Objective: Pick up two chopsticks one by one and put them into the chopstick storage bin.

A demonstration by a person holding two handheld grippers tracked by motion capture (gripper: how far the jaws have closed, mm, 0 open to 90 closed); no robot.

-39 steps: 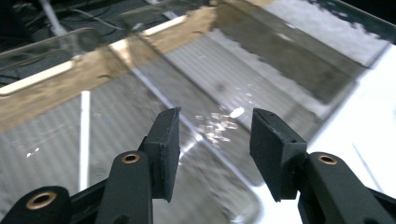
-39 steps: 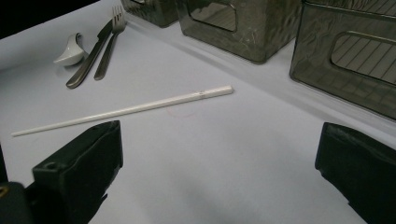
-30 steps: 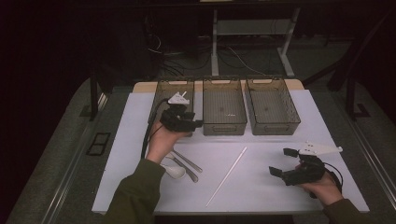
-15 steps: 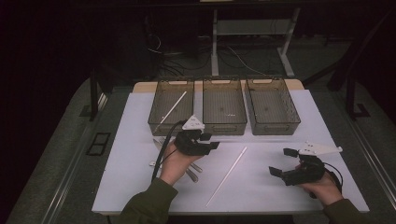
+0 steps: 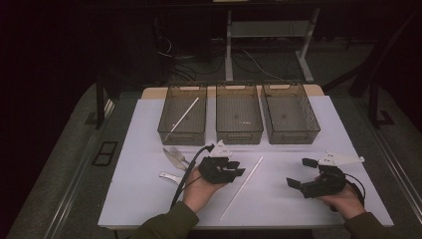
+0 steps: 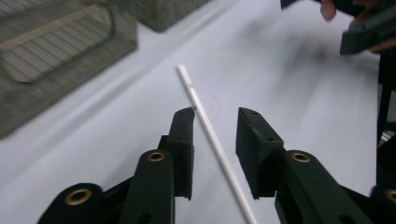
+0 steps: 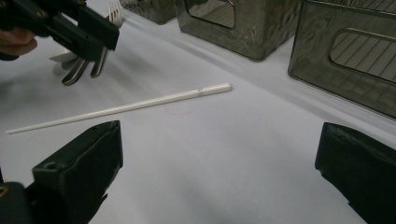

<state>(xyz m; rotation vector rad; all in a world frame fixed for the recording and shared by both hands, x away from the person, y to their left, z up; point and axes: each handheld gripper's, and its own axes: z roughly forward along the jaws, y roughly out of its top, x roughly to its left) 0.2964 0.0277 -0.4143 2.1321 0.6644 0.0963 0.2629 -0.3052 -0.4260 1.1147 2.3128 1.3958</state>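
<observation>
Spanning the middle of the high view, the desk [image 5: 139, 199] leaves open white surface across its lower half. Three bins [image 5: 239, 119] line the upper centre; the leftmost bin [image 5: 182, 130] contains one white stick. Cutlery [image 5: 174, 158] lies left of centre, just beside the left gripper [image 5: 234, 172]. A white straw [image 6: 210, 135] lies diagonally at centre, between that gripper's jaws, which have just been closing without touching it. At lower right, the right gripper [image 5: 301, 173] rests with jaws wide apart, holding nothing.
</observation>
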